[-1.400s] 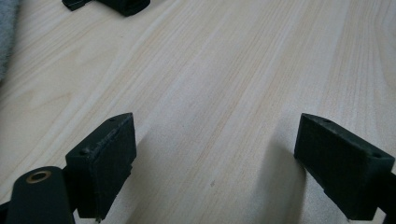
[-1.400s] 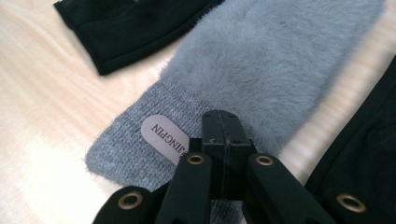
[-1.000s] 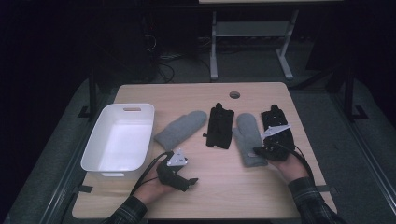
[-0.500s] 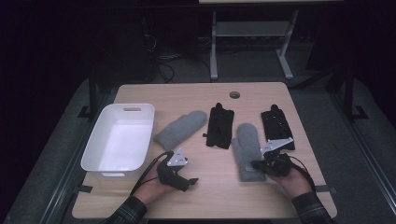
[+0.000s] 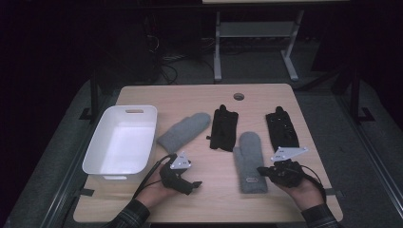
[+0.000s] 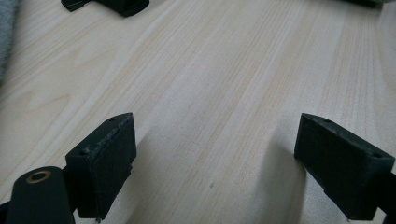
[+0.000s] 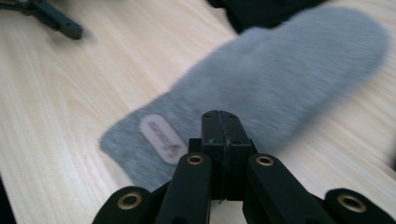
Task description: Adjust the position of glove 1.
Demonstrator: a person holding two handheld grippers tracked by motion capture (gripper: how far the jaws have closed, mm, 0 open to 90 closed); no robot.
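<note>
dark room, grey floor (image 5: pixel 370 156), metal stand (image 5: pixel 254 35)

Fuzzy, seemingly fleece grey mitten (image 7: pixel 261 88); matt wooden table (image 6: pixel 224 70).

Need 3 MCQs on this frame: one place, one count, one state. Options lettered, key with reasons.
1. Where is the white tub?
A. left side of the table
B. right side
C. on the floor

2. How many grey mittens lie on the table?
A. one
B. two
C. four

3. The jaws of the right hand-held gripper are:
A. wide apart
B. pressed together, holding nothing
C. clamped on a black glove

Key: 1 A, the tub sits at the table's left edge. 2 B, one mitten beside the tub, another by the right gripper. 3 B, the pads meet with nothing between them.
</note>
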